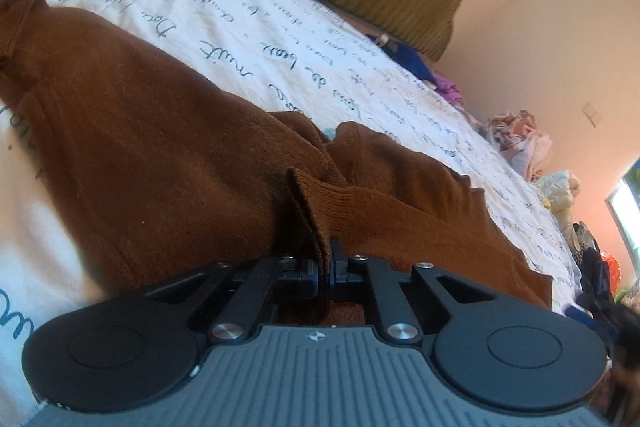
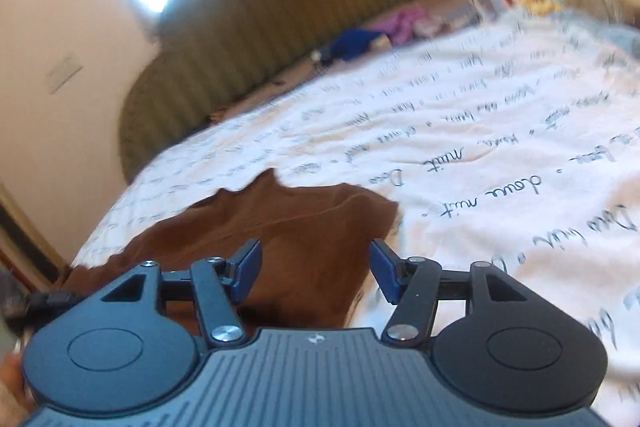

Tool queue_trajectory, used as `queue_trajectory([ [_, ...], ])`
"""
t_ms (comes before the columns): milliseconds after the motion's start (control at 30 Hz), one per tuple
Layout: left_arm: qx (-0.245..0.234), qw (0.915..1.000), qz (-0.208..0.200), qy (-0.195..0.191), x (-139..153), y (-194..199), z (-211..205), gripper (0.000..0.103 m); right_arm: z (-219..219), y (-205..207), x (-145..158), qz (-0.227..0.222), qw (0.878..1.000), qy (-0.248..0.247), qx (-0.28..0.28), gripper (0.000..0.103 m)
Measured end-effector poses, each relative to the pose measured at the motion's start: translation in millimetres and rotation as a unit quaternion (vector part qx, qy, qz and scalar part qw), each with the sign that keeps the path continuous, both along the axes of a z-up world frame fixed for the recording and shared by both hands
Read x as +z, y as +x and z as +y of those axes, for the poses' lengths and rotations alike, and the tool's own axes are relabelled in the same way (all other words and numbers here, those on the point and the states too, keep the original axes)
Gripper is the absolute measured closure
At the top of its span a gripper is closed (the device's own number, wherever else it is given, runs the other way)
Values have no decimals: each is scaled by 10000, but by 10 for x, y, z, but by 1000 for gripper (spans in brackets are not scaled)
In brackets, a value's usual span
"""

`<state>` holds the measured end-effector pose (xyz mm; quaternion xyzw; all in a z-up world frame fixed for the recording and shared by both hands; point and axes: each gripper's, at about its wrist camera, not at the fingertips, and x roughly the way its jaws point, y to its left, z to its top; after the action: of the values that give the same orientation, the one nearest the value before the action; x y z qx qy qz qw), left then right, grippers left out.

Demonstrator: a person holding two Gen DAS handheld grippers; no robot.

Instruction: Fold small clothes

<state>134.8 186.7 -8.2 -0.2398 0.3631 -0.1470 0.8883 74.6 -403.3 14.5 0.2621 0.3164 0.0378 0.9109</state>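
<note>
The left gripper (image 1: 325,269) pinches a ribbed cuff of the brown knitted garment (image 1: 160,147), which spreads toward 10 o'clock over the white script-printed bedsheet (image 1: 280,39). The right gripper (image 2: 316,269) stands wide and seemingly empty above that garment (image 2: 288,227); the view is blurred

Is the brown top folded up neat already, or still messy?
Still messy. The brown top lies bunched and creased on the bedspread, one ribbed edge pinched in the left tool.

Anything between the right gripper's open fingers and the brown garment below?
Nothing: in the right wrist view the right gripper stands open above the brown garment, the gap empty.
</note>
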Motion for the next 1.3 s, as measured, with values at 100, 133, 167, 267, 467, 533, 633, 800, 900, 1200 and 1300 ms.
queue_trajectory([
  [100,81,9991,57,-403,-56,-12,108,88,-4,436,-242,567,9984,27,46,44],
  [133,77,9992,42,-401,-56,-20,114,88,6,516,-312,610,9981,-36,76,61],
  [167,78,9993,15,-353,-49,-34,105,88,3,580,-374,611,9979,-66,184,96],
  [267,85,9998,-55,-191,-26,-60,65,88,37,591,-269,346,9982,-420,268,96],
  [467,38,9999,-88,-75,-1,-53,-10,88,181,793,-192,537,9794,-1898,440,94],
  [533,52,9999,-89,-69,2,-61,-13,88,122,837,-259,586,9805,-1823,432,86],
  [633,69,9999,-83,-96,0,-55,-11,88,96,666,-33,485,9808,-1889,-25,54],
  [800,94,9995,-32,-310,-41,-33,44,88,318,158,220,-377,9925,-737,894,57],
  [900,85,9995,-34,-305,-39,-36,41,88,515,197,-2,-13,9879,-649,1406,65],
  [1200,110,9993,-20,-364,-52,-22,43,88,528,-103,149,173,9603,-2361,1477,81],
  [1300,114,9993,-27,-354,-57,-33,39,88,685,-53,199,-149,9645,-2189,1472,80],
])
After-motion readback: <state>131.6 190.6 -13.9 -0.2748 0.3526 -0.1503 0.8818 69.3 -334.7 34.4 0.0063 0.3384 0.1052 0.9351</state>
